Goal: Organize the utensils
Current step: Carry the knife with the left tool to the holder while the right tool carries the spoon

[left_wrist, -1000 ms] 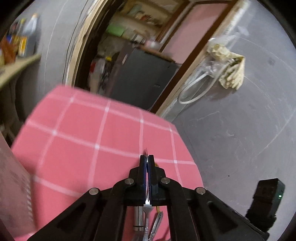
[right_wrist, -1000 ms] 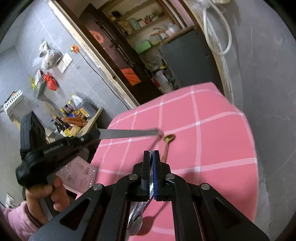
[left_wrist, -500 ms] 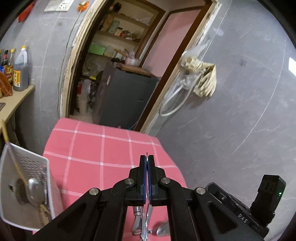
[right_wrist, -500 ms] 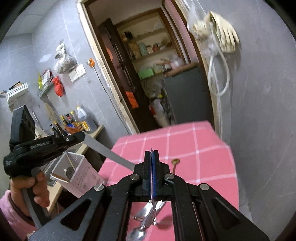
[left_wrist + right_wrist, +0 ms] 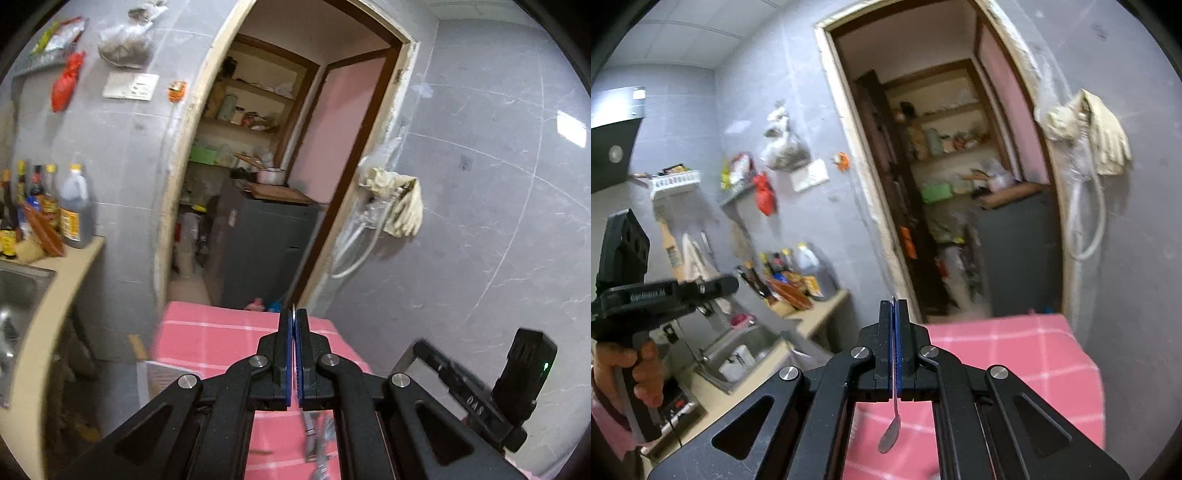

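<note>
1. My right gripper is clamped on a spoon. The thin handle runs between the 2 fingers and the bowl hangs down under the jaws, over the pink table.
2. My left gripper is also clenched, with a sliver of metal showing at its tips. A blurred utensil shows below the jaws; I cannot tell whether it is a fork or a spoon, or whether more than 1 piece is there.
3. Both tools are raised and point at the doorway, not at the work. The white holder sits at the table's left edge, low in the left view and partly hidden behind my gripper.
4. I judge the step in hand to be carrying these pieces to the holder. To do it well I should tip 1 gripper down at a time until the holder's mouth is plainly in view.
5. The spoon hangs bowl-down, which suits a drop: I should bring the bowl inside the rim before I loosen the grip, not above it.
6. The pinch on each handle is narrow, so a fast swing could twist the piece; slow, level moves are safer.
7. I should keep the 2 tools apart over the holder so they do not knock together.
</note>
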`<act>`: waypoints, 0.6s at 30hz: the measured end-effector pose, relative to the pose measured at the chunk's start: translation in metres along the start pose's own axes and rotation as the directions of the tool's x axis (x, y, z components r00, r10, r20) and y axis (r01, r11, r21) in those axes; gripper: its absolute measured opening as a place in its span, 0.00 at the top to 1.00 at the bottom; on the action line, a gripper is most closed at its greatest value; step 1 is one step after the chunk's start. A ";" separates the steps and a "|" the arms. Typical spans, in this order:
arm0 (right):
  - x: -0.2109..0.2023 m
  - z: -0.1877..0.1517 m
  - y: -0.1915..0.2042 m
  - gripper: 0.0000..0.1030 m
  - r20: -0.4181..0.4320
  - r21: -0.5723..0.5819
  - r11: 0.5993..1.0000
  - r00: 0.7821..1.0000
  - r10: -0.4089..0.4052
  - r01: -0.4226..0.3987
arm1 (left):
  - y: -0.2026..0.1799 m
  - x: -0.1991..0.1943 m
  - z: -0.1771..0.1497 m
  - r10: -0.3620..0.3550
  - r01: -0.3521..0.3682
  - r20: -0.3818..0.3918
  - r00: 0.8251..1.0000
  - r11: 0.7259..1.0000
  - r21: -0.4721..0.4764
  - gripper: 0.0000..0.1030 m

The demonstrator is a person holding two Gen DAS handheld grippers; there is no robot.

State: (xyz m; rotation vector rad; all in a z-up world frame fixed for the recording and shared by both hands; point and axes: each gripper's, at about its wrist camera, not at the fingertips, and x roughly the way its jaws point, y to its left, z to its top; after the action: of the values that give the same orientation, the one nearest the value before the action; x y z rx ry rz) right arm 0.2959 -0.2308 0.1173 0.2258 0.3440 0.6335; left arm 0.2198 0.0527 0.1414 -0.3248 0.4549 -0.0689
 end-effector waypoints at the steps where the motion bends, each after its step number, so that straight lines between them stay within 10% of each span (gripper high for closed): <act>1: 0.004 0.001 0.007 0.99 0.009 -0.002 1.000 1.000 0.016 -0.016 | 0.003 -0.003 0.001 0.013 -0.013 -0.005 1.000 1.000 -0.001 0.98; 18: 0.087 -0.014 0.096 0.99 -0.064 -0.153 0.965 0.977 0.206 -0.213 | 0.055 -0.025 -0.020 0.216 -0.213 -0.064 0.974 0.976 0.049 0.98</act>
State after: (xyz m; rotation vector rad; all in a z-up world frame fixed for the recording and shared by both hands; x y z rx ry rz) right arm 0.3045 -0.1007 0.1129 0.0943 0.3152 0.8728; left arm 0.1879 0.1026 0.1166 -0.2306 0.5541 0.1217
